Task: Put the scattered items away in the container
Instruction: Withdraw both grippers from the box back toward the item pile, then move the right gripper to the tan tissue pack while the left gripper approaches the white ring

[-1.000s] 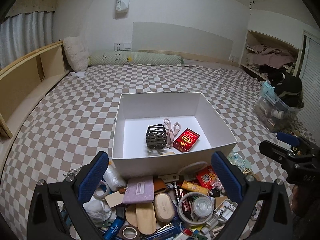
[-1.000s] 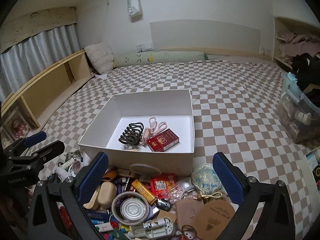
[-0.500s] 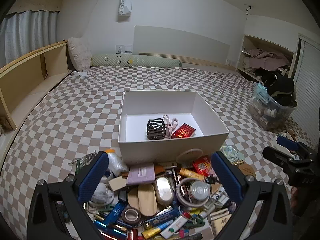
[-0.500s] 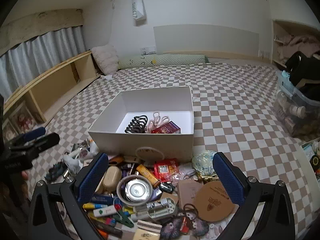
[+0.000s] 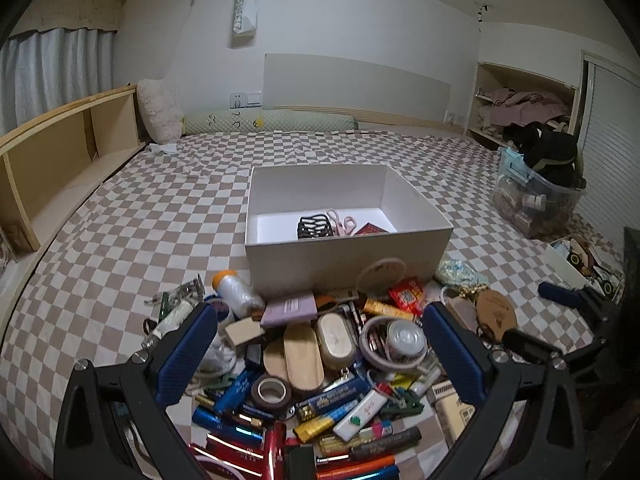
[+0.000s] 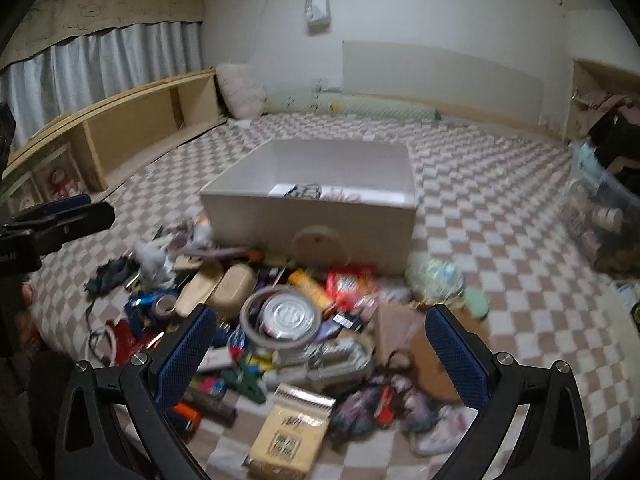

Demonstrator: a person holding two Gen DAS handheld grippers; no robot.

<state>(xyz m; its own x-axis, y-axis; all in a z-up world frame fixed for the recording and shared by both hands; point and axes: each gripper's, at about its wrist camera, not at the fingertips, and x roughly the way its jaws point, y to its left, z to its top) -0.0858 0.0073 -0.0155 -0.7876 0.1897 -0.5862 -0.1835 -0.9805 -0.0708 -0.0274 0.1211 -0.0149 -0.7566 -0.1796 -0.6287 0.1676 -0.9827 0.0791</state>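
Both grippers hang wide open and empty over the clutter heaped on the checkered bedspread (image 5: 120, 240), just before the white box (image 5: 344, 258). Left gripper (image 5: 320, 344) should drop straight onto one loose piece, perhaps the beige case (image 5: 335, 340); right gripper (image 6: 320, 344) stays clear.

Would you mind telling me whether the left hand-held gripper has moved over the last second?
Yes. The left hand-held gripper has pulled back from the white box, which now looks smaller and farther, with more clutter showing.
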